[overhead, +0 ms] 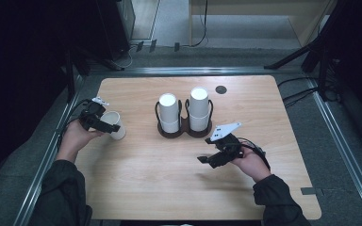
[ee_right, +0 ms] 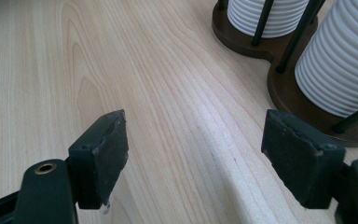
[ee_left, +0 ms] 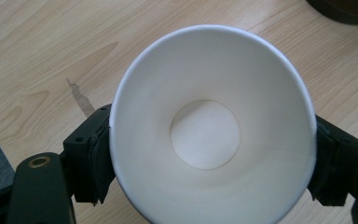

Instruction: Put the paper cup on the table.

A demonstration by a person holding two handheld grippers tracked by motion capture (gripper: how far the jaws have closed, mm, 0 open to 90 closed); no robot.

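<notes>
Near the desk's (overhead: 136, 188) left edge, the left gripper (overhead: 104, 123) clasps a white paper cup (overhead: 115, 124) across its rim — jaws spread wide, mouth facing the gripper. The cup holder (overhead: 185, 130) lies to its right, at mid-desk. The right gripper (overhead: 206, 161) hangs open, empty, just beside that holder.

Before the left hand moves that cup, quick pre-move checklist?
1. Paper cup sits between the left hand-held gripper jaws, pads at its wall: ok.
2. Grip firm enough to lift: cannot tell.
3. Cup empty, no liquid inside: ok.
4. Right hand-held gripper open, nothing between its jaws: ok.
5. Two cup stacks upright in the wooden holder: ok.
6. Table between cup and holder free of obstacles: ok.
</notes>
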